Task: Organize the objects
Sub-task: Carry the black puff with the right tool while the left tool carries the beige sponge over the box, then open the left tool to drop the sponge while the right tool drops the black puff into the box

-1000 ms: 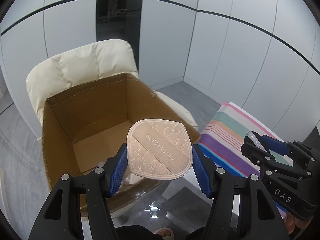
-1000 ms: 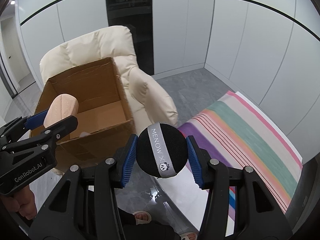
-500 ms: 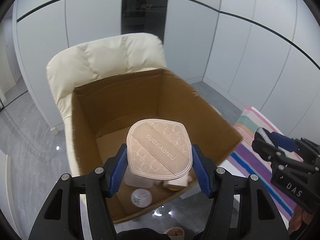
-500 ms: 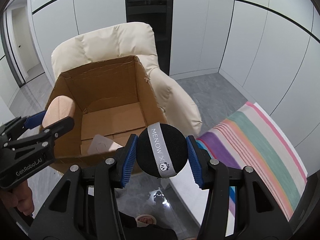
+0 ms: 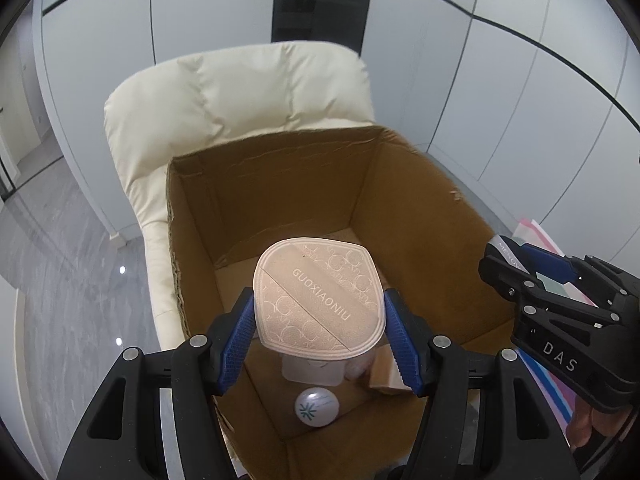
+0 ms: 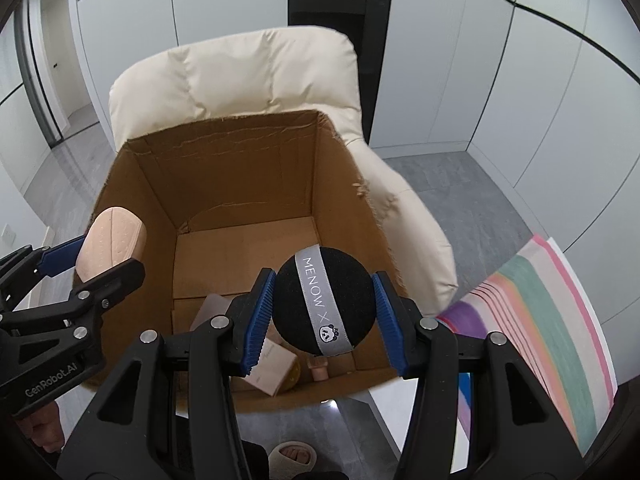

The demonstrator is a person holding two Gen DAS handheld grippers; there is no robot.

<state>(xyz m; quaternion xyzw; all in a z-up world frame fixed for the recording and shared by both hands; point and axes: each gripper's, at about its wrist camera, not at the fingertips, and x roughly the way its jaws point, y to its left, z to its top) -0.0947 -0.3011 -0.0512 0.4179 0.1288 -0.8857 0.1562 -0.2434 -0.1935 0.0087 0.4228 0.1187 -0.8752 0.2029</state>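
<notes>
My left gripper (image 5: 320, 322) is shut on a beige powder puff (image 5: 320, 296) printed GUOXIAONIU and holds it over the open cardboard box (image 5: 404, 200). My right gripper (image 6: 324, 308) is shut on a round black puff (image 6: 324, 300) with a grey MENOW ribbon, above the box's (image 6: 240, 184) near right part. In the right wrist view the left gripper (image 6: 86, 266) with the beige puff (image 6: 112, 246) hangs at the box's left wall. In the left wrist view the right gripper (image 5: 532, 272) shows at the right edge of the box.
The box sits on a cream padded armchair (image 5: 240, 92). Inside it lie a white round lid (image 5: 317, 406), a clear container (image 5: 312, 372), a small pale carton (image 6: 272, 366) and a small bottle (image 6: 320, 368). A striped cloth (image 6: 540, 328) lies to the right. Grey floor (image 5: 68, 280) surrounds the chair.
Both grippers have travelled left toward the box with their puffs still gripped. They now hang over its opening, and the items on the box floor have come into sight.
</notes>
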